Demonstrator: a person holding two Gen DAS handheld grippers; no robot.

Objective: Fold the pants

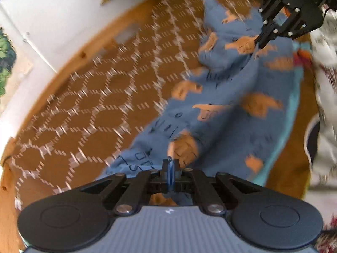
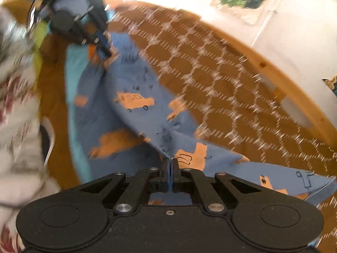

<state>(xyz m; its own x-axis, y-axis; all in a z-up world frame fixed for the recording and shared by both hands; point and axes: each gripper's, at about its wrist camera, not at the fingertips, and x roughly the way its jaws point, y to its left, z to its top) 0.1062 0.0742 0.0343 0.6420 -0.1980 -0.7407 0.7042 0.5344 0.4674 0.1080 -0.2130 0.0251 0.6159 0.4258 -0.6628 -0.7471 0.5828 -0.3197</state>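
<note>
Across brown hexagon-patterned cover (image 1: 88, 105), your pants (image 1: 227, 97) lie spread: blue, orange animal print, turquoise waistband toward edge nearest you. Your left gripper (image 1: 170, 162) clenched on fabric fold. Your right gripper (image 2: 170, 162) likewise pinches pants, cloth tented between both. Wooden frame (image 2: 280, 80) borders far edge. Floral white fabric (image 2: 14, 97) beside pants. Views blurred.

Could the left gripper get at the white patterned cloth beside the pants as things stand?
Probably not yet: the left gripper is shut on the pants, so it would have to let go first. The cloth lies just past the pants' edge, with nothing else between.
</note>
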